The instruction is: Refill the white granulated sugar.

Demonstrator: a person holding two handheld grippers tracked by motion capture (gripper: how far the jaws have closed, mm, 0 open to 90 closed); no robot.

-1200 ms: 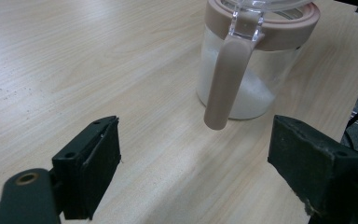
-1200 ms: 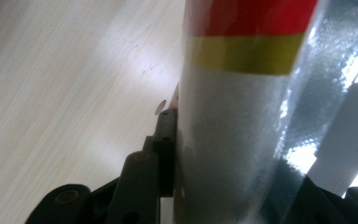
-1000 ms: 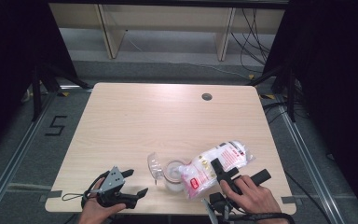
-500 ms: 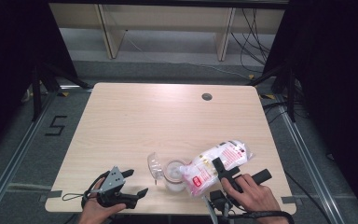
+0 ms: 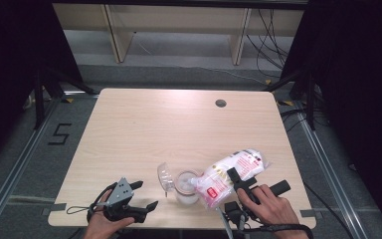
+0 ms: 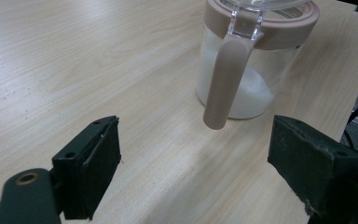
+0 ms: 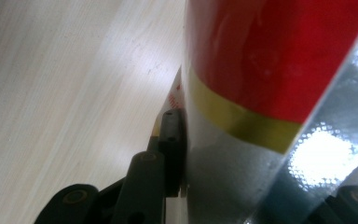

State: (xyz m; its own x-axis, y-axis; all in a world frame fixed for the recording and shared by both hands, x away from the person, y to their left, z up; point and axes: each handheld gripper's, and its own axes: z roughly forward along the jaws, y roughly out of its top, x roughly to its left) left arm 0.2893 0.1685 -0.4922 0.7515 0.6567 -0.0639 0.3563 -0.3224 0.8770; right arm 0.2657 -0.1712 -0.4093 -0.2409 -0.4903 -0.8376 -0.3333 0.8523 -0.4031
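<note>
High view: my right hand-held gripper [image 5: 239,183] pinches the bag [image 5: 231,177], whose long axis runs from 2 o'clock down to 8 o'clock, mouth tipped over the open jar [image 5: 186,186] just beside it at 9 o'clock. My left hand-held gripper [image 5: 142,195] rests spread, well apart, on the pale wooden surface [image 5: 179,124]; a dark room with shelving lies beyond.

Left gripper view: the jar [image 6: 251,60], part filled with white powder, stands at 1 o'clock, handle toward me.

Right gripper view: the bag [image 7: 279,93] is pressed between my jaws.
</note>
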